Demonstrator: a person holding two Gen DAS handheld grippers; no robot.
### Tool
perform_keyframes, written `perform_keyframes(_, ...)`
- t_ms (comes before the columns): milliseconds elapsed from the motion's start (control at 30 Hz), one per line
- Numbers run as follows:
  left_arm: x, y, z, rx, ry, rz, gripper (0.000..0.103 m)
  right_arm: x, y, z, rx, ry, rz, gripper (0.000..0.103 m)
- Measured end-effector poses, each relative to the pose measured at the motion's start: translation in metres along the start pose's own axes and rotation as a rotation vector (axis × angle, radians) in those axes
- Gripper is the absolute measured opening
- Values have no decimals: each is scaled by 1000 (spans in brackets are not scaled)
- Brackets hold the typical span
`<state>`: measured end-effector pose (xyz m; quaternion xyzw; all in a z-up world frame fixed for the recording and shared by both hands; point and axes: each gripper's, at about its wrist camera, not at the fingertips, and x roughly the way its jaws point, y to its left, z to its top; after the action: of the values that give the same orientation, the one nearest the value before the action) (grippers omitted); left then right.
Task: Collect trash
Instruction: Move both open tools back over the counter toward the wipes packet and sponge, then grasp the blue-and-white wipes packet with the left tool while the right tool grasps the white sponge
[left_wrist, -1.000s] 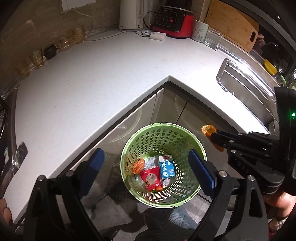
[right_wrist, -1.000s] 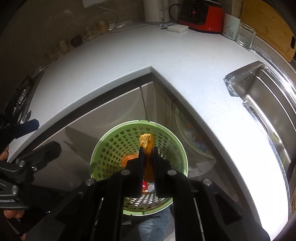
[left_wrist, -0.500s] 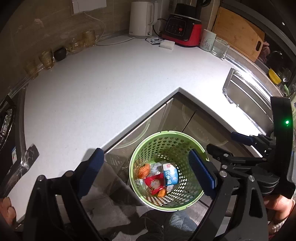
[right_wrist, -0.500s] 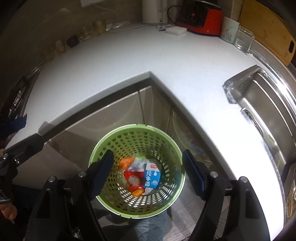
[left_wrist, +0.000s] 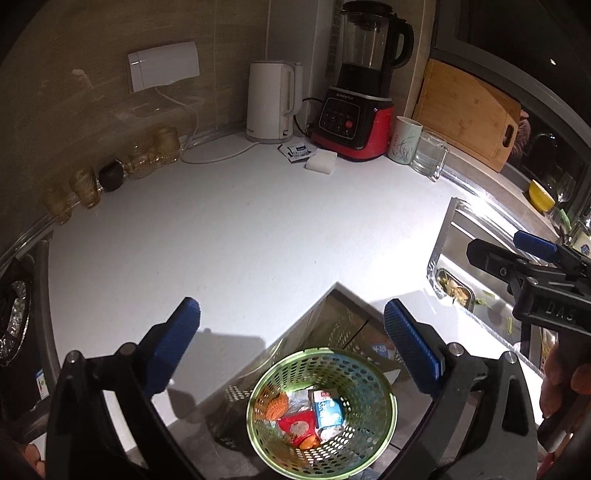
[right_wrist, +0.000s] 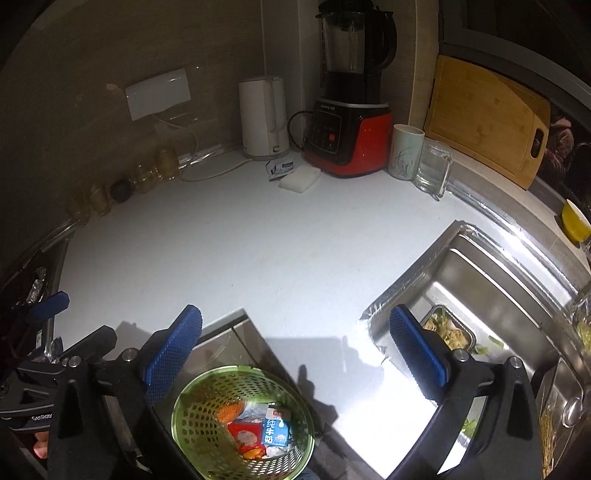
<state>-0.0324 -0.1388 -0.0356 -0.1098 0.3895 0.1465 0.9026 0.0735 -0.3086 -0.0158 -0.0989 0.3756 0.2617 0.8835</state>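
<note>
Below the white table (left_wrist: 229, 236), the green perforated plastic basket (left_wrist: 384, 391) held the trash: a blue-and-white milk carton (right_wrist: 275, 428), wrappers. Both tongs, left (left_wrist: 291, 347) and right (right_wrist: 295, 349), whose jaws had just been opening, gaped empty. Overlooking leftover scraps seemed the risk.

green perforated bin (left_wrist: 321, 411) upright on floor, milk carton (left_wrist: 328, 408), wrappers inside

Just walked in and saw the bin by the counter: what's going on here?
A person is clearing trash with a two-finger tool in each hand. Both the left tool and the right tool are open and hold nothing; the right one's jaws have just been opening. The green bin on the floor already holds a milk carton, a red wrapper and orange scraps.
</note>
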Motion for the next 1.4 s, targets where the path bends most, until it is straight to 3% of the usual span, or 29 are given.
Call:
perform_keyframes(200, 33, -7, 41, -6, -12, 14, 95, 34, -11, 41, -36, -7, 11, 101)
perform_keyframes(367, 79, -9, 83, -12, -27, 18, 95, 89, -20, 84, -43, -8, 36, 101)
perform_keyframes(600, 170, 9, 140, -97, -11, -3, 95, 208, -24, 145, -63, 35, 47, 101)
perform_keyframes(767, 227, 34, 169, -144, 0, 66, 95, 302, -29, 176, -64, 93, 38, 100)
perform_keyframes(933, 257, 49, 182, -178, 4, 125, 95, 373, -30, 191, -35, 150, 13, 100)
perform_keyframes(1233, 283, 62, 194, -235, 20, 144, 95, 424, -19, 200, -1, 190, -59, 97)
perform_keyframes(1300, 287, 62, 196, -236, 21, 146, 95, 430, -18, 200, -12, 203, -69, 84)
perform_keyframes(1400, 293, 63, 199, -232, 25, 147, 95, 434, -21, 199, -1, 212, -56, 79)
